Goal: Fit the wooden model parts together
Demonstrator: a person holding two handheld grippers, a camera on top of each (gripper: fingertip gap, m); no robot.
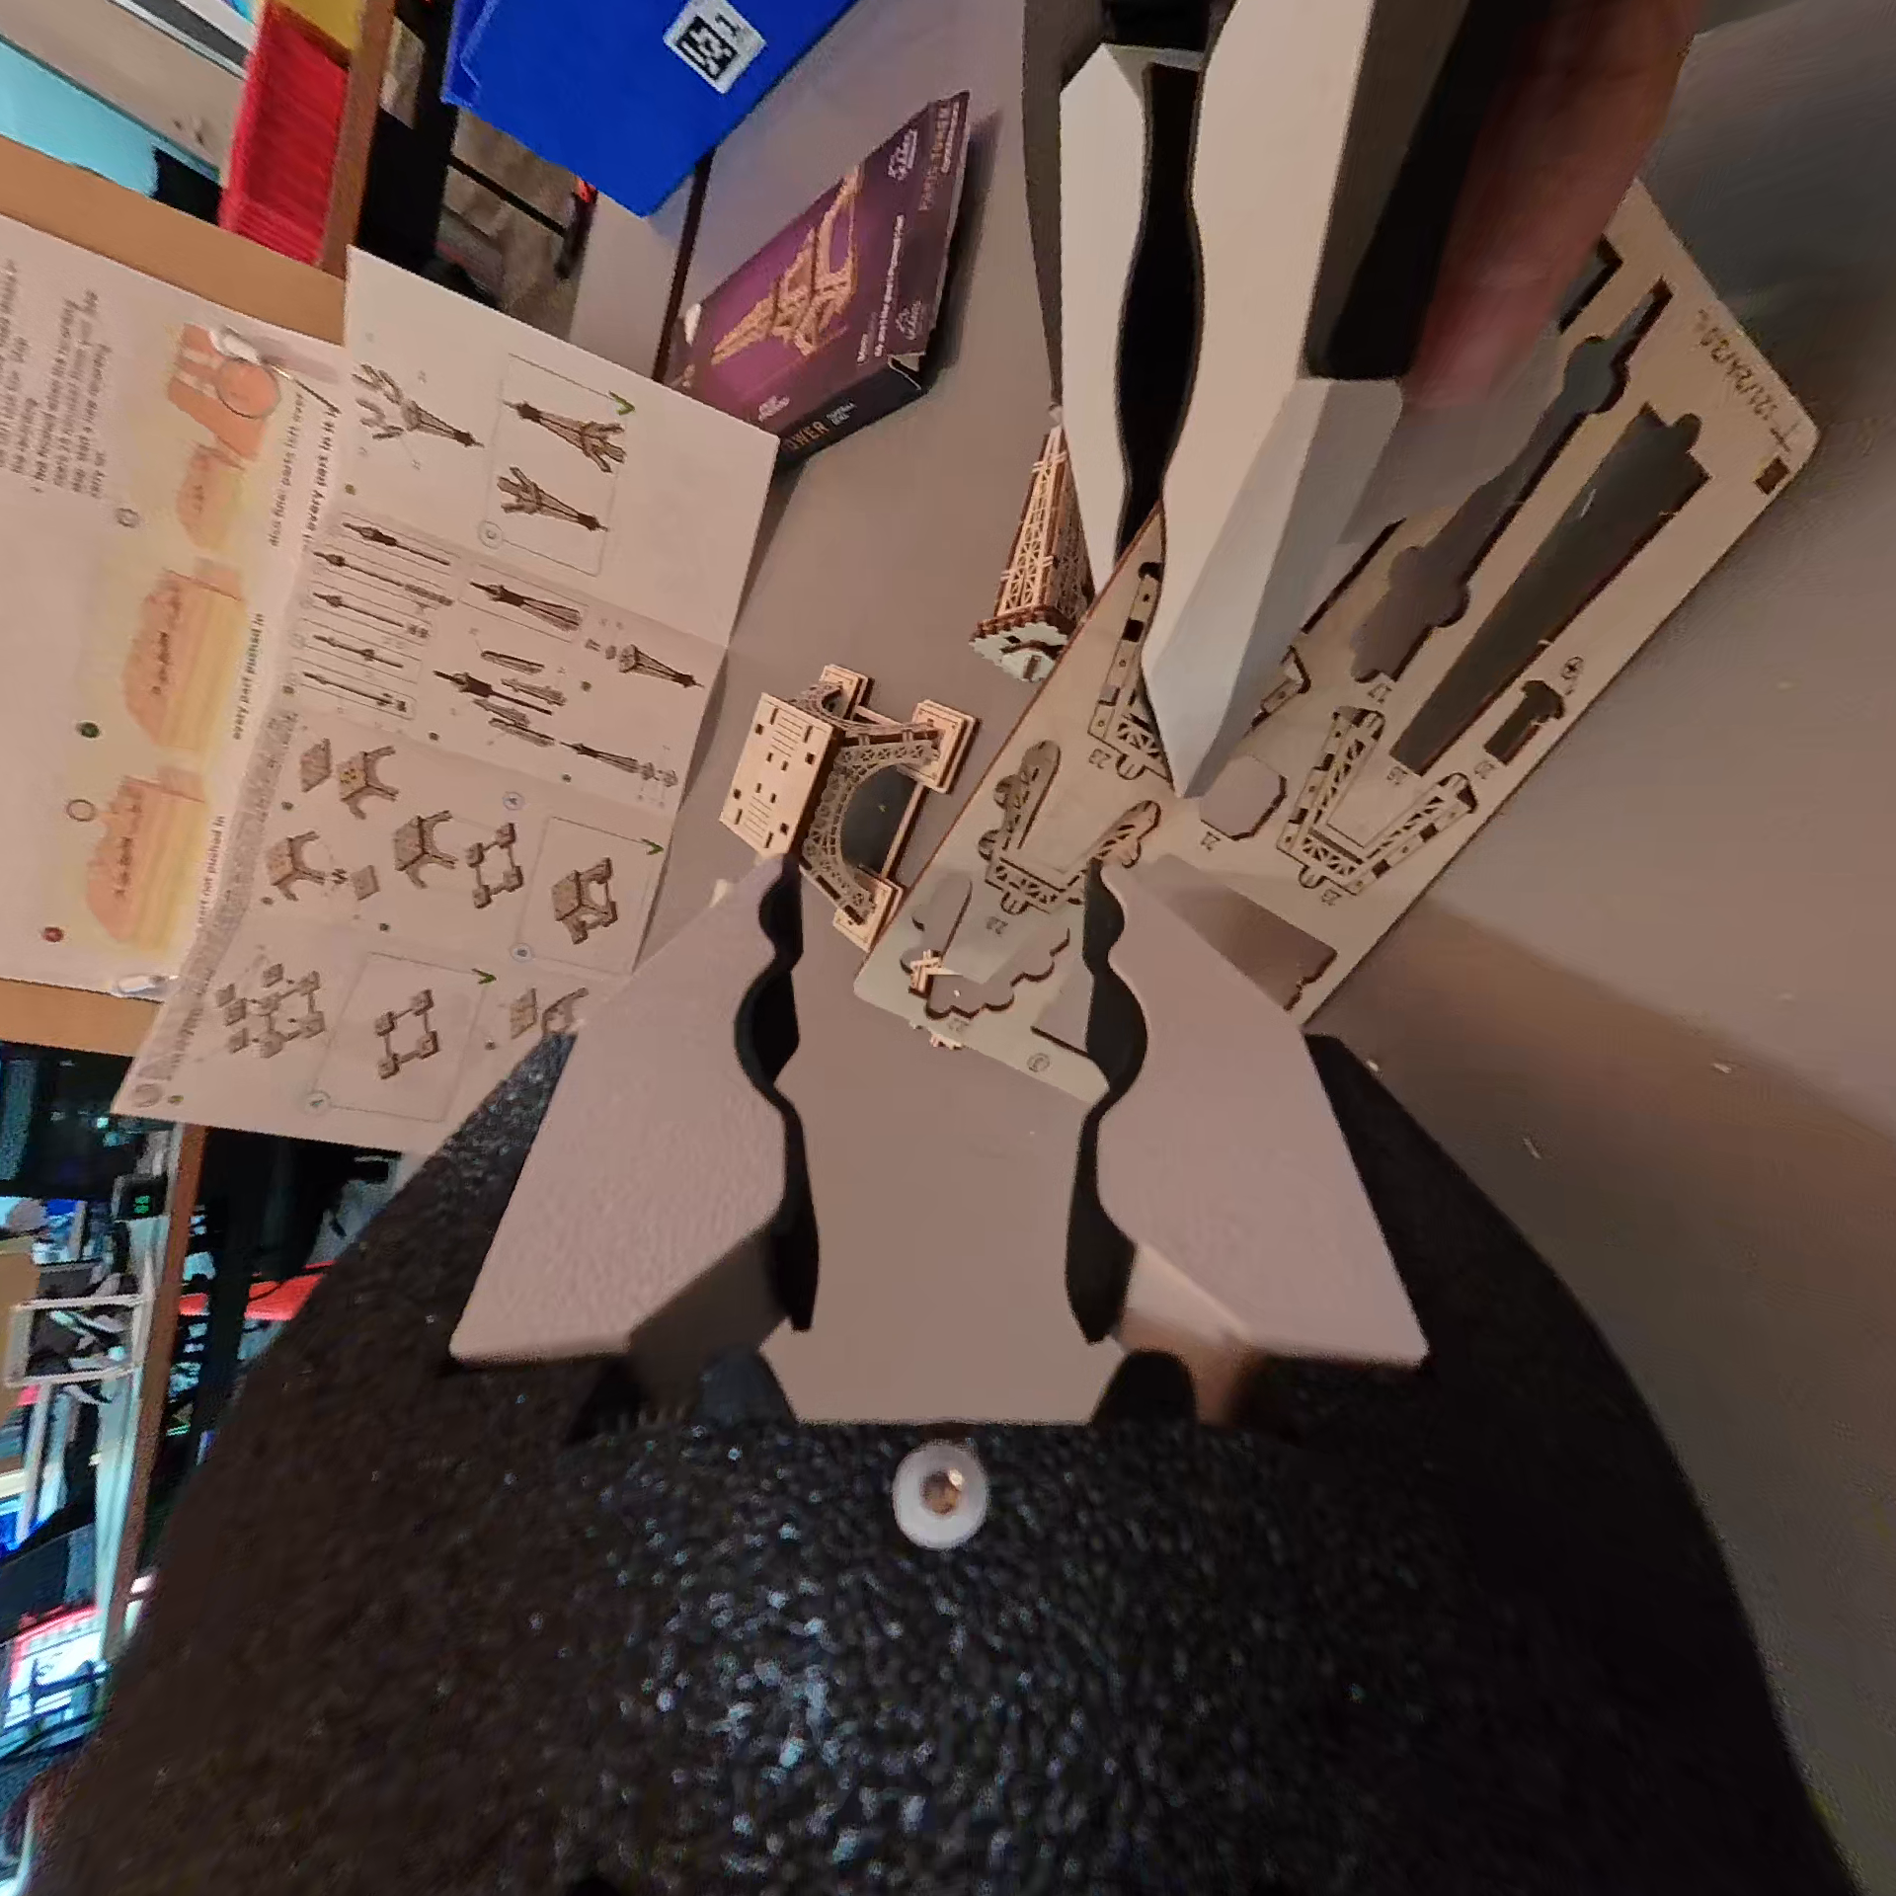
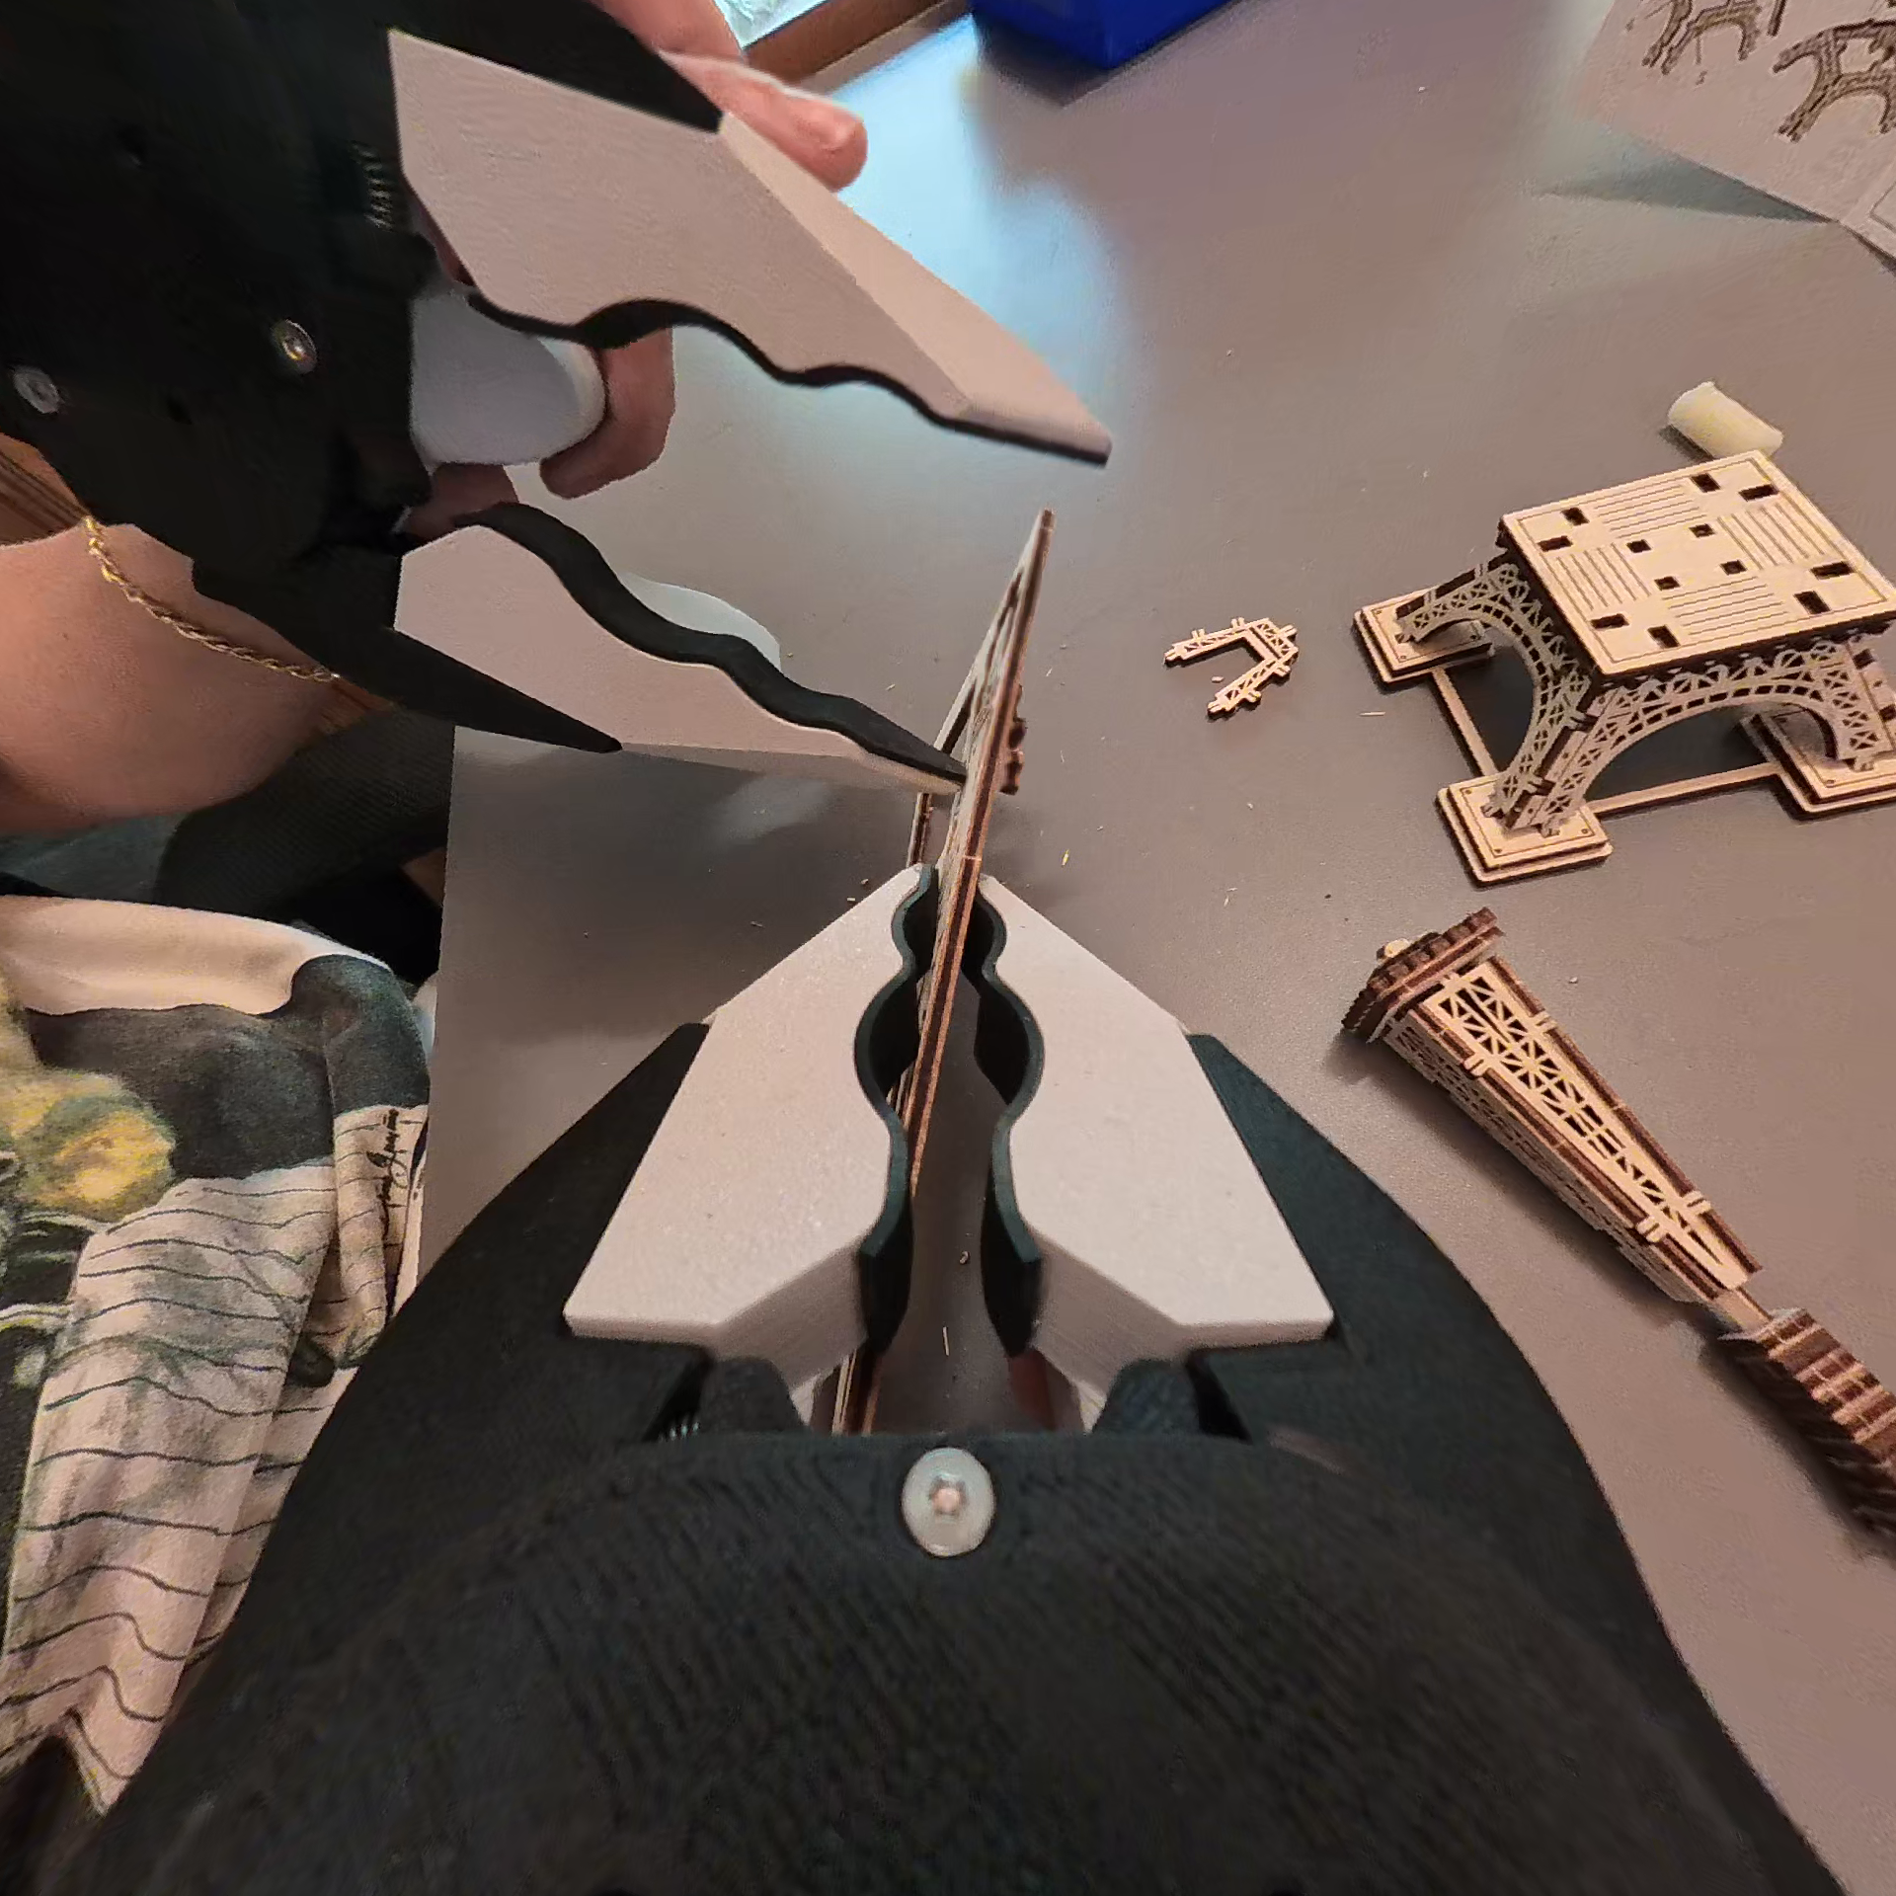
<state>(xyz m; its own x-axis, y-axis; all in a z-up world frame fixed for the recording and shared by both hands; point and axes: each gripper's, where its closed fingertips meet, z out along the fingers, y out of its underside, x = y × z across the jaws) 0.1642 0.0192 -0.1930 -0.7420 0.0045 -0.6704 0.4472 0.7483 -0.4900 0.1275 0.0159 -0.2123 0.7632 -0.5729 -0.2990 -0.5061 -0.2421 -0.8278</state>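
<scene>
My right gripper is shut on a flat wooden parts sheet and holds it on edge over the grey table. In the left wrist view the sheet shows its cut-outs, with the right gripper clamped on it from above. My left gripper is open and empty just in front of the sheet. In the right wrist view the left gripper has its lower fingertip at the sheet's face. The built tower base and the tower's tapered section lie on the table.
A small loose wooden piece and a white stub lie near the base. An instruction sheet, a purple kit box and a blue bin sit beyond. The table edge and a person's torso are at the left.
</scene>
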